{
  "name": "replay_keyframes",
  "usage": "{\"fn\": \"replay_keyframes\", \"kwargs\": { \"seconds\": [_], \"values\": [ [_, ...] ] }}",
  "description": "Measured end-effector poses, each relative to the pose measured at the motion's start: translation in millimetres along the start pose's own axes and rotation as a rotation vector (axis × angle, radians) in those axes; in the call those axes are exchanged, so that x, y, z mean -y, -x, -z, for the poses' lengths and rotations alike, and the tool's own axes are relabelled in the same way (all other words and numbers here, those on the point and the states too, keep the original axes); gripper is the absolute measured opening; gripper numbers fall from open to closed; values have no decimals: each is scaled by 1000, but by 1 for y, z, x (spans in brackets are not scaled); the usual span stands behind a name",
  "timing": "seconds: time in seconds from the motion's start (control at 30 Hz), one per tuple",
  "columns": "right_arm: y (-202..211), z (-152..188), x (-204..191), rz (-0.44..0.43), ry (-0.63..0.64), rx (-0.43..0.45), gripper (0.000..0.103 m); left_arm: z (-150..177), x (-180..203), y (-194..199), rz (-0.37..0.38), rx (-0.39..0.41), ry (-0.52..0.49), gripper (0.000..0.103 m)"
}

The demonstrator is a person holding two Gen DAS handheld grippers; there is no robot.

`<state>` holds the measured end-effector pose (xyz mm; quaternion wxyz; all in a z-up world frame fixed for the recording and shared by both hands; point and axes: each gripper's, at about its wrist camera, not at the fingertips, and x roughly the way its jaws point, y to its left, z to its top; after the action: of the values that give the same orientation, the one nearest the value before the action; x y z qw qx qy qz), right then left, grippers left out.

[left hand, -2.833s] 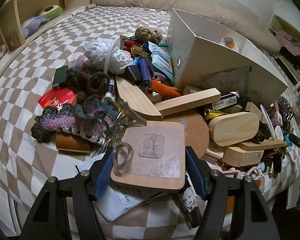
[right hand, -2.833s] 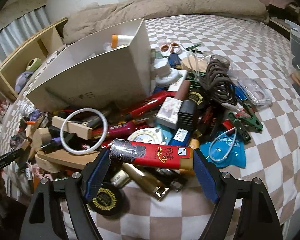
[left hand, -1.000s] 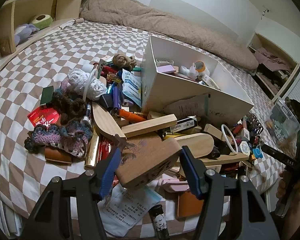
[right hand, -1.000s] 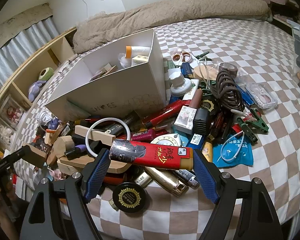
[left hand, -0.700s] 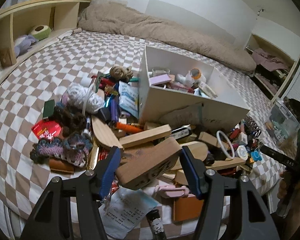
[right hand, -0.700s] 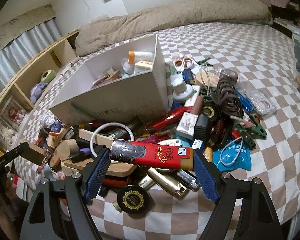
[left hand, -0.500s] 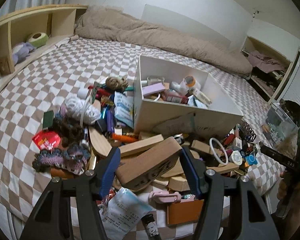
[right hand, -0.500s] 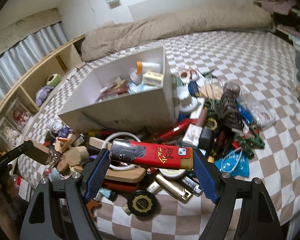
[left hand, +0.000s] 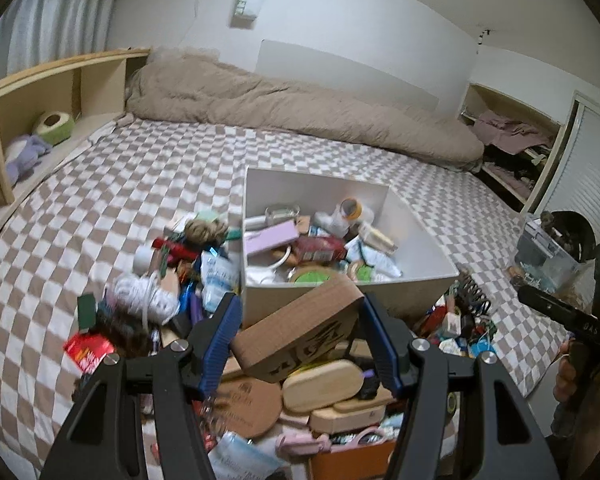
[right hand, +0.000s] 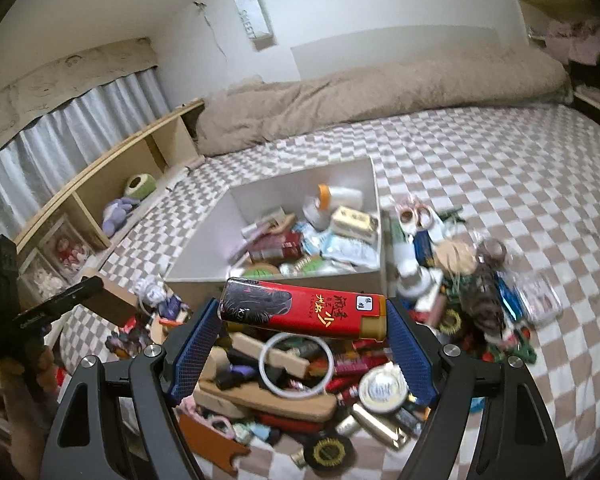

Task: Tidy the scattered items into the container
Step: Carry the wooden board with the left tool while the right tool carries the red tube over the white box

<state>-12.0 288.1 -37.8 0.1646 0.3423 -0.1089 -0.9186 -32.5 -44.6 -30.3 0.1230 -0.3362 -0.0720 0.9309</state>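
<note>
My left gripper (left hand: 300, 330) is shut on a wooden block (left hand: 300, 330), held tilted in the air above the pile and just short of the near wall of the white box (left hand: 420, 284). My right gripper (right hand: 302, 338) is shut on a red and black tube (right hand: 304, 310), gripped by its two ends and held level above the clutter, in front of the same white box (right hand: 204, 248). The box holds bottles, packets and cartons. The left gripper with its block (right hand: 108, 300) also shows at the left of the right wrist view.
Scattered items cover the checked bed sheet (left hand: 100, 200) around the box: wooden boards (left hand: 324, 384), a white yarn ball (left hand: 144, 296), a white ring (right hand: 296, 364), a coiled dark cable (right hand: 484, 292), tins and tubes. A beige duvet (left hand: 300, 108) lies at the back, a wooden shelf (left hand: 32, 92) at the left.
Both grippers have risen with their loads, so the inside of the box has come into view and the pile has dropped lower in both views.
</note>
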Motion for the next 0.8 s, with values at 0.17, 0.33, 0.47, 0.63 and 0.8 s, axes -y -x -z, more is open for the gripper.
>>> {"fn": "replay_keyframes", "kwargs": {
  "seconds": [0.17, 0.33, 0.47, 0.63, 0.8],
  "values": [
    [-6, -23, -13, -16, 37, 23, 82, -21, 10, -5, 4, 31, -19, 61],
    [-18, -44, -23, -21, 69, 42, 82, -40, 22, -11, 10, 57, -55, 61],
    [-34, -56, -25, -20, 70, 33, 82, -53, 28, -22, 11, 69, -80, 61],
    [-62, -70, -26, -7, 61, 3, 82, -64, 33, -39, 15, 70, -94, 61],
    [-94, -88, -24, -5, 28, -39, 82, -68, 32, -60, 16, 47, -97, 61]
  ]
}}
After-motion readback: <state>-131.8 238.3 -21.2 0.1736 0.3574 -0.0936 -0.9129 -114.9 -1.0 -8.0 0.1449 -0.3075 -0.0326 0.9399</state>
